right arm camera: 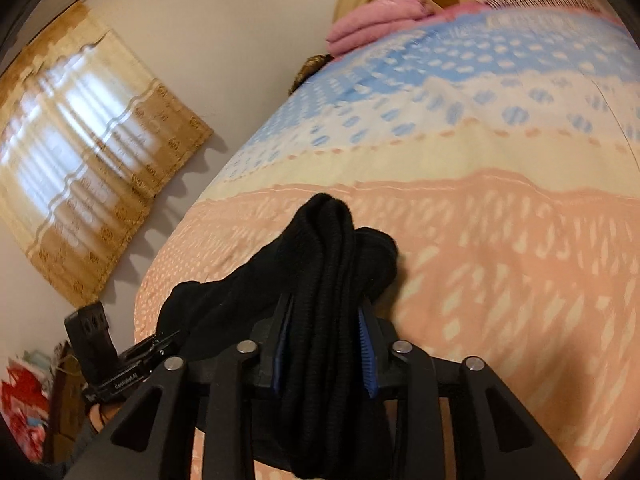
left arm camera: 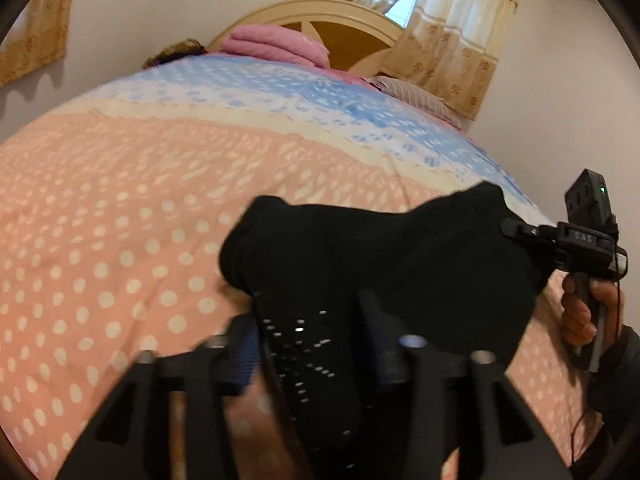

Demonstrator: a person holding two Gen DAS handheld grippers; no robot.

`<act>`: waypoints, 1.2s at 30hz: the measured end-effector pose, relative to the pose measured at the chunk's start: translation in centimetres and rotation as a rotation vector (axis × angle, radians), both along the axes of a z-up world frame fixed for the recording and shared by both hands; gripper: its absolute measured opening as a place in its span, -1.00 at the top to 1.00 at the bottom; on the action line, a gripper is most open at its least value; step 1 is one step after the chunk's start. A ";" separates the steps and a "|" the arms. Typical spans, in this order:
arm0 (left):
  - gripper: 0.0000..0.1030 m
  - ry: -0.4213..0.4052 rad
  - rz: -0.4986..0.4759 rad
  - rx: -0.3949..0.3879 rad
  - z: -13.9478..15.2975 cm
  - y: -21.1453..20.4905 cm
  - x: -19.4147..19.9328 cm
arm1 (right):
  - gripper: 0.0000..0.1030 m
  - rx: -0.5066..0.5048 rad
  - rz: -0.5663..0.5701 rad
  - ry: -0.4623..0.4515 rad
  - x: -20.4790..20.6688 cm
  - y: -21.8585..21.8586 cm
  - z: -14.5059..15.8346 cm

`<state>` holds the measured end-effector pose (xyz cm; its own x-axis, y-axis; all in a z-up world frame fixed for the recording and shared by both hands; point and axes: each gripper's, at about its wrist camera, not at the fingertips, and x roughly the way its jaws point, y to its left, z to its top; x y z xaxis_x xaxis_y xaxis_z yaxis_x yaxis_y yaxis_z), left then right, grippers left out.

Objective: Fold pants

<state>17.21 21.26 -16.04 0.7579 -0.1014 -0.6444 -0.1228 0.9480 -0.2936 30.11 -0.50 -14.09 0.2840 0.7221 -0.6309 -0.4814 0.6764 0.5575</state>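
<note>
The black pants (left arm camera: 400, 264) hang stretched between my two grippers above the bed. My left gripper (left arm camera: 312, 332) is shut on one bunched end of the pants. My right gripper (right arm camera: 326, 340) is shut on the other bunched end (right arm camera: 332, 272). The right gripper also shows at the right of the left wrist view (left arm camera: 516, 230), pinching the cloth's edge. The left gripper shows at the lower left of the right wrist view (right arm camera: 160, 346). The lower part of the pants is hidden behind the gripper bodies.
The bed carries a peach, cream and blue dotted quilt (left arm camera: 140, 208). A folded pink blanket (left arm camera: 276, 44) and a striped pillow (left arm camera: 420, 98) lie at the wooden headboard (left arm camera: 340, 20). Curtained windows (right arm camera: 80, 160) flank the bed.
</note>
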 end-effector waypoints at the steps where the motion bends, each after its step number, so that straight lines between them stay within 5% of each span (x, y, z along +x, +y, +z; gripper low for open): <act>1: -0.27 0.002 0.007 0.007 0.1 0.2 0.2 | 0.30 -0.011 -0.006 0.003 0.1 -0.3 -0.1; 7: -0.69 0.037 0.089 0.014 -0.4 1.5 -0.1 | 0.15 0.027 -0.059 0.054 0.2 -2.7 -1.1; 12: -0.71 0.045 0.119 0.041 -0.3 1.2 -0.5 | -0.07 0.024 -0.099 0.084 0.1 -4.5 -1.6; 19: -0.77 0.042 0.213 0.037 -0.4 1.6 -3.8 | -0.07 0.000 -0.145 0.027 -2.0 -6.5 -0.5; 25: -0.77 0.047 0.275 0.118 0.5 1.0 -6.7 | -0.07 -0.038 -0.261 -0.028 -5.1 -11.6 1.0; 33: -0.89 -0.092 0.250 0.204 6.0 -4.1 -10.5 | -0.08 -0.149 -0.330 -0.161 -14.4 -16.9 5.2; 36: -0.94 -0.157 0.228 0.243 8.1 -6.3 -12.1 | -0.24 -0.146 -0.346 -0.230 -18.5 -17.9 7.5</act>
